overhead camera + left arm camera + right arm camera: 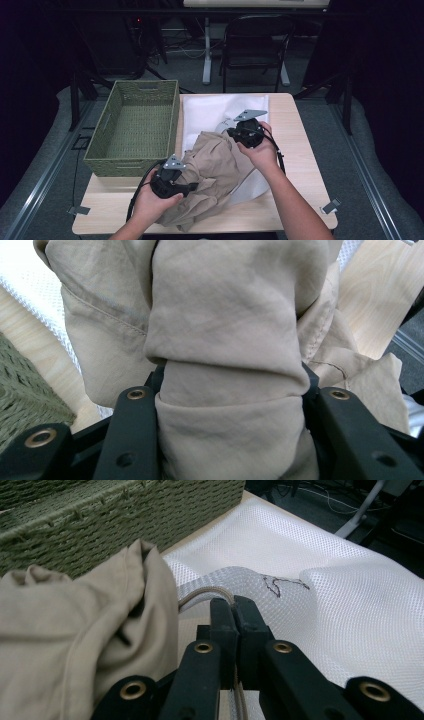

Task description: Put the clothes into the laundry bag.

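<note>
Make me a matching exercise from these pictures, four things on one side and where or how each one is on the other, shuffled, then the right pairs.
Things:
1. basket
2. tan garment
3. white mesh bag
4. right gripper

Places or states:
A. bunched up and clamped in the left gripper
B. spread flat on the table, partly under the cloth
C. shut on the bag's edge and its cord
D. green, woven, at the table's left rear

Pairs: 1-D, 2-A, 3-B, 4-C
</note>
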{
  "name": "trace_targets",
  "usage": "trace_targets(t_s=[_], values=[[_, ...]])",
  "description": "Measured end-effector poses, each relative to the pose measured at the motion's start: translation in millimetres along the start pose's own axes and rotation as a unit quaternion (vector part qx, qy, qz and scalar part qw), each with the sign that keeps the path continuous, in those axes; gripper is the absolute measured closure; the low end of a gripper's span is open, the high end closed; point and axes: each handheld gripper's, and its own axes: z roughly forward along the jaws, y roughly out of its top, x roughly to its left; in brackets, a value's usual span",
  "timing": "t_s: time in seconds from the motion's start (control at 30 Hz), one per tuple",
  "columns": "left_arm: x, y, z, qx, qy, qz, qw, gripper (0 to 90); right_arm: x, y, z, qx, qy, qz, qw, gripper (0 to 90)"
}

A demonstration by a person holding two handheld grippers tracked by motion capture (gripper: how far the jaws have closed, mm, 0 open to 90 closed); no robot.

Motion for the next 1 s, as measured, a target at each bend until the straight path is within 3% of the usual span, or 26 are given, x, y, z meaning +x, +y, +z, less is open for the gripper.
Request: trace_targets(t_s=[0.5, 1.0], values=[[-3.8, 2.0, 14.5, 0.007, -0.013, 0.011, 0.9998, 55.3, 8.1, 25.7, -1.3, -0.003, -0.013, -0.013, 0.9998, 88.4], [6.5, -1.4, 34.5, 0.035, -0.016, -0.003, 0.9992, 55.3, 10.1, 33.2, -17.6, -0.024, -0.018, -0.016, 0.9994, 88.4]])
